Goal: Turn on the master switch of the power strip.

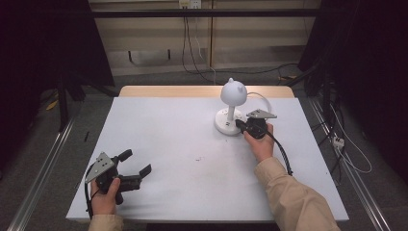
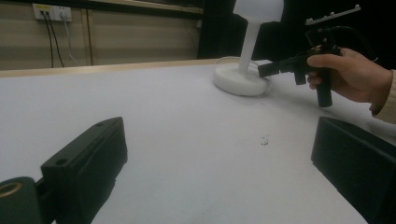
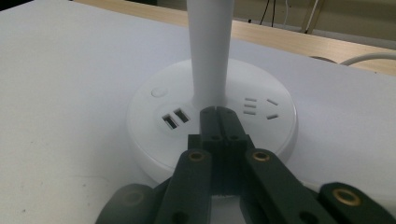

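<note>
R gripper [image 3: 218, 113], jaws together, tips over lamp [image 1: 233, 108] base by the stem. L gripper [image 1: 135, 162] jaws apart, nothing between, low over table [image 1: 168, 139].

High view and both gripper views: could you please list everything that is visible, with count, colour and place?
White plastic desk lamp with round base: one, white, far right part of the table; its base carries two USB ports, a socket and a round button.
White lamp cable: one, white, behind the lamp.
Table with white top: one, white with a wooden far edge, centre.
Wall outlet: one, white, back wall, cables hanging below.
Left claw: one, black, open, near left of the table, held in the left hand.
Right claw: one, black, shut, tips at the lamp's stem, held in the right hand.
</note>
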